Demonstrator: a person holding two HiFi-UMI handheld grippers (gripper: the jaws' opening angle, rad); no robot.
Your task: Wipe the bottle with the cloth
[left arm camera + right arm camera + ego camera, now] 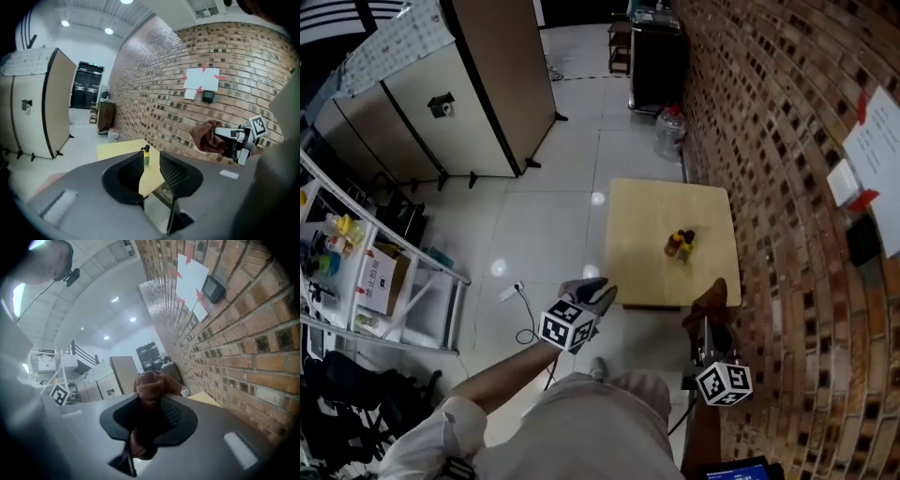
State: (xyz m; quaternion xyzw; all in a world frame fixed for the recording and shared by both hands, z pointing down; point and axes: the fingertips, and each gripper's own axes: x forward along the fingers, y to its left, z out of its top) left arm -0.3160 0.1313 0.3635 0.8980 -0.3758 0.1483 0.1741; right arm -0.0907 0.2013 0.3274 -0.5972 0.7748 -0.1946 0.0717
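Near the middle of the frame, on the yellow bench, the bottle stands upright. Below it, the right hand-held gripper squeezes the brown cloth and is nearer. The left hand-held gripper, lower left, is slightly open and empty.

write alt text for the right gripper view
The right gripper is clamped on a bunched brown cloth that sticks up past its jaws. A brick wall with pinned papers runs along the right; a yellow table and tall cabinets show beyond.
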